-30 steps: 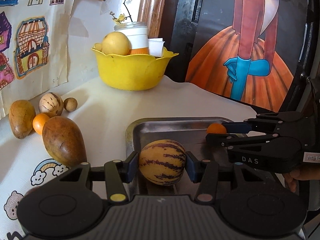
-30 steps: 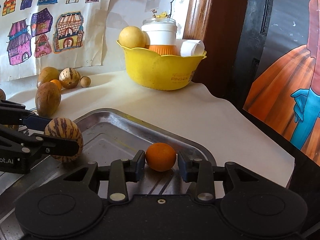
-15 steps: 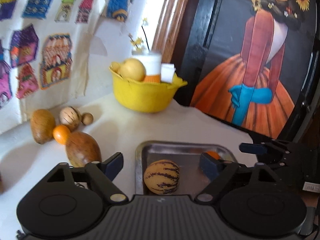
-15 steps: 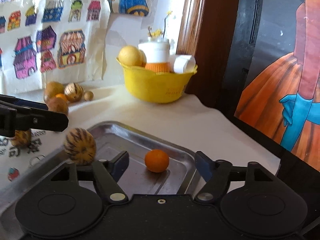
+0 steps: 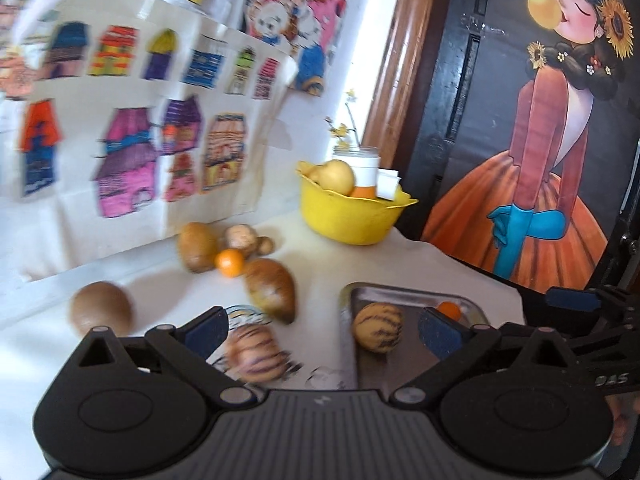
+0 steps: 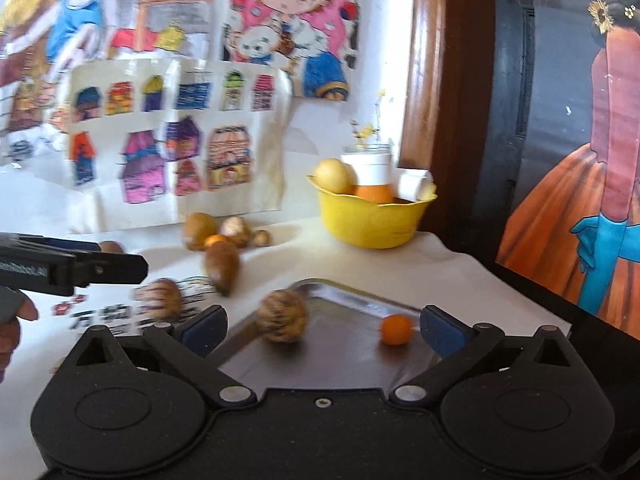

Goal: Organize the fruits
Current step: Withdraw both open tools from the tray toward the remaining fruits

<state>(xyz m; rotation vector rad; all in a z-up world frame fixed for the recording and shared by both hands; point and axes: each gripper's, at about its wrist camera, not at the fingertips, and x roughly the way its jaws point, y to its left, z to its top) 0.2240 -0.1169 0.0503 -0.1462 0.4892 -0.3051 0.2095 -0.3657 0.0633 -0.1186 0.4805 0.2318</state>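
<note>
A striped melon (image 5: 377, 326) (image 6: 282, 316) and a small orange (image 5: 449, 310) (image 6: 396, 329) lie on the steel tray (image 5: 400, 290) (image 6: 352, 296). My left gripper (image 5: 323, 330) (image 6: 120, 260) hangs back from the tray, its jaws opening wide, with nothing pressed between the pads. My right gripper (image 6: 323, 329) (image 5: 576, 312) is likewise drawn back with its jaws opening, and the orange sits free ahead of its right finger. A second striped melon (image 5: 256, 352) (image 6: 160, 298) rests on the white cloth just left of the tray.
A yellow bowl (image 5: 352, 216) (image 6: 372, 220) with a round yellow fruit and a jar stands at the back. A brown oval fruit (image 5: 272, 290), a round brown one (image 5: 102, 308) and a cluster with another orange (image 5: 229, 262) lie to the left. Posters cover the wall.
Both grippers opened, letting go of the striped melon and the orange, and pulled back and up from the tray. Both fruits stay on the tray.
</note>
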